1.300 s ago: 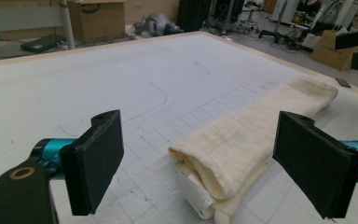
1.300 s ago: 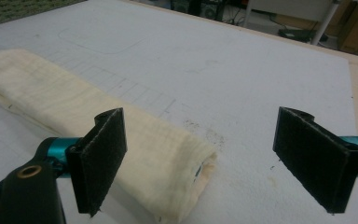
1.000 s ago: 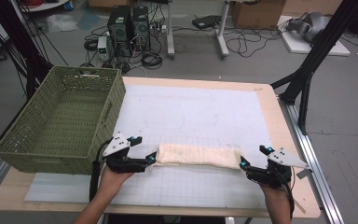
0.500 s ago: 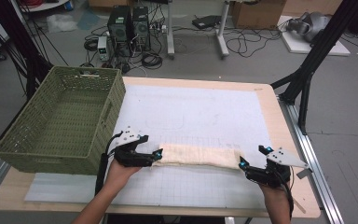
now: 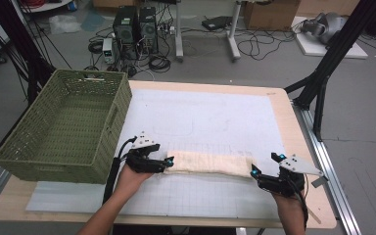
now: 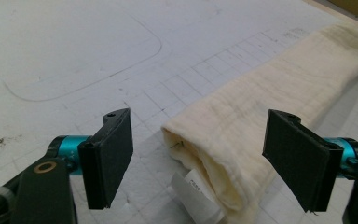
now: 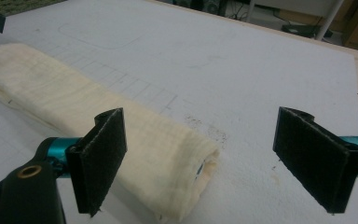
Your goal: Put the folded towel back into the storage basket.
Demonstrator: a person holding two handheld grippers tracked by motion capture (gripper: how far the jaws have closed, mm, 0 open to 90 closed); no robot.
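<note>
A cream towel (image 5: 210, 163), folded into a long narrow band, lies flat on the white grid mat (image 5: 200, 112) near the table's front. My left gripper (image 5: 169, 162) is at the towel's left end. In the left gripper view that end (image 6: 261, 107), with a white label, sits between the wide jaws of the left gripper (image 6: 205, 158). They have just been closing a little, and the pads do not touch the cloth. My right gripper (image 5: 264, 165) stands open at the right end. There the towel (image 7: 74, 112) reaches partway between the jaws of the right gripper (image 7: 200, 158).
A large green woven basket (image 5: 63, 127) stands on the table's left side, close to my left hand. Black frame legs (image 5: 323, 73) rise past the right rear corner. Cables and computers lie on the floor beyond the far edge.
My left gripper has slid right, up to the towel's left end, so the cloth now lies between its jaws. The right gripper and the towel have stayed put.
</note>
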